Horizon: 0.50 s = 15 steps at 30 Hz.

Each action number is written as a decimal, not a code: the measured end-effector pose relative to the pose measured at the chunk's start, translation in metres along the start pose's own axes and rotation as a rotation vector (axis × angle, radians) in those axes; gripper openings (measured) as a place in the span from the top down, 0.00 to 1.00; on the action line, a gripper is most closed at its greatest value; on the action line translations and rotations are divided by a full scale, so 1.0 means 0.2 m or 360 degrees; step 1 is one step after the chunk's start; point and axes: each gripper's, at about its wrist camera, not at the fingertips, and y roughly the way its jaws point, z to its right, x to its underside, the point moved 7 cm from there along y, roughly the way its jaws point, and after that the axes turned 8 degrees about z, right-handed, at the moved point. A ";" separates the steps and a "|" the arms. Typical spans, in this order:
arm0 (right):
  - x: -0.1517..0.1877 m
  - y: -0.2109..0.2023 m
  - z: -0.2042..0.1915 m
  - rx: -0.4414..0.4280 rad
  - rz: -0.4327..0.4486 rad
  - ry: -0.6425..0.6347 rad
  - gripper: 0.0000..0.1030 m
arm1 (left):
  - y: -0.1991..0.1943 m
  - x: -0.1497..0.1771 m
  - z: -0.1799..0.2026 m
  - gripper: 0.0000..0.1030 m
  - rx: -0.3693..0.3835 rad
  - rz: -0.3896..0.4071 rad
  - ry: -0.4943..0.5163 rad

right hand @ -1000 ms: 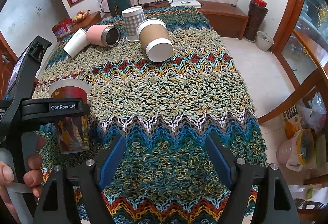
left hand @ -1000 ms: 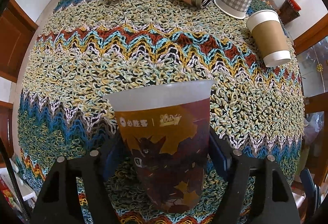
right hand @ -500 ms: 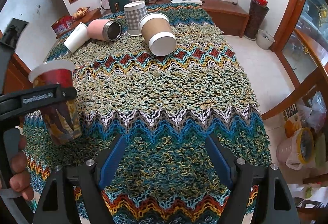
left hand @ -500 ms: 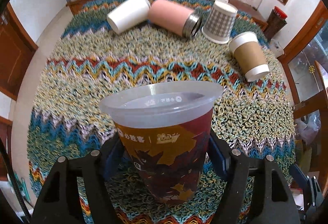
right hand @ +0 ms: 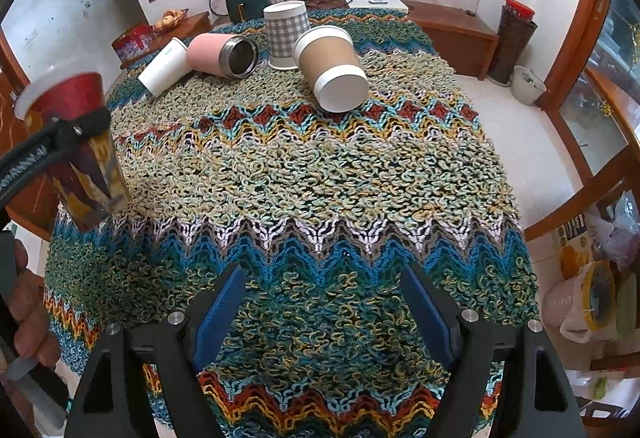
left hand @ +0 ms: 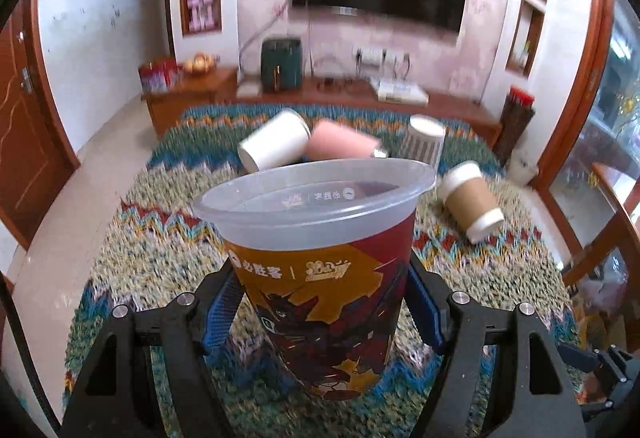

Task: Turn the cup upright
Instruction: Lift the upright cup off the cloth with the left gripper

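Observation:
My left gripper is shut on a printed red and orange plastic cup with a frosted rim. It holds the cup upright and lifted above the knitted tablecloth. The same cup shows at the left edge of the right wrist view, tilted slightly, with the left gripper's finger across it. My right gripper is open and empty over the near part of the tablecloth.
At the far side lie a white paper cup, a pink steel tumbler and a brown paper cup on their sides. A checked cup stands upside down. A wooden cabinet is behind the table.
My left gripper has lifted the printed cup higher off the tablecloth and tipped its view up toward the room. The right gripper has stayed in place and open.

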 end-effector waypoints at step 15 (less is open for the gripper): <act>0.00 0.12 -0.03 0.0002 0.0032 0.0016 0.22 | -0.04 0.20 0.00 0.26 -0.0015 0.0147 0.0136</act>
